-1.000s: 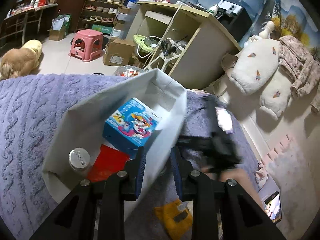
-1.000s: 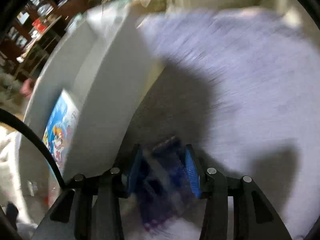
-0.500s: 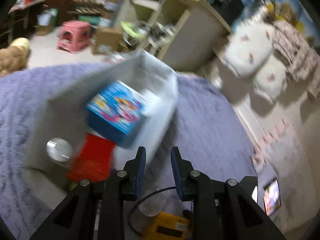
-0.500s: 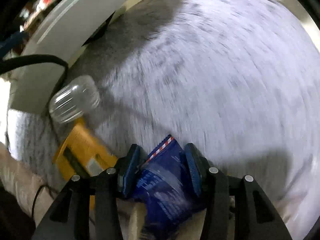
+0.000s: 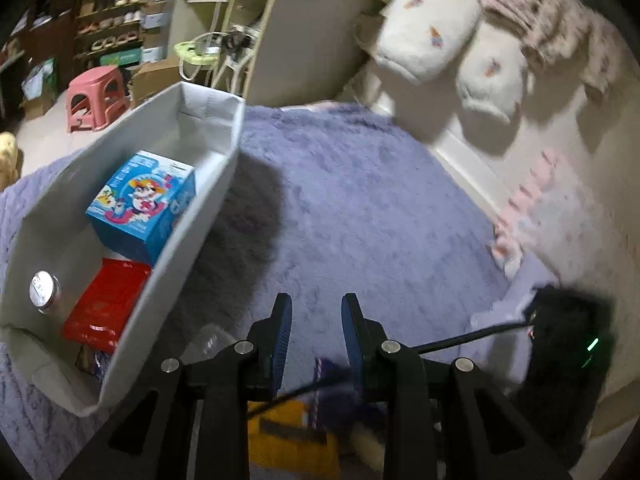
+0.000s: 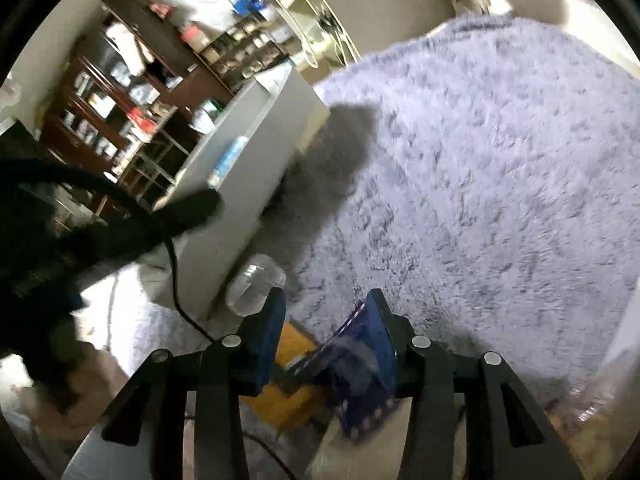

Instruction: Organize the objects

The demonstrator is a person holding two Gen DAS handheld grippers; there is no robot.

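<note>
Right gripper [image 6: 326,316] jaws closing, pinching a dark blue foil packet [image 6: 356,364], left gripper [image 5: 316,320] jaws nearly together, empty, over purple shaggy rug [image 5: 360,200], grey fabric storage bin [image 5: 200,200] beside.

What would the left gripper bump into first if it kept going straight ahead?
Probably just the fuzzy purple blanket. The left gripper points down at bare blanket, with the grey bin off to its left side.

Lilac plush blanket [image 5: 360,208] under grey bin [image 5: 208,184], clear jar [image 6: 256,284], yellow box [image 5: 288,440].
</note>
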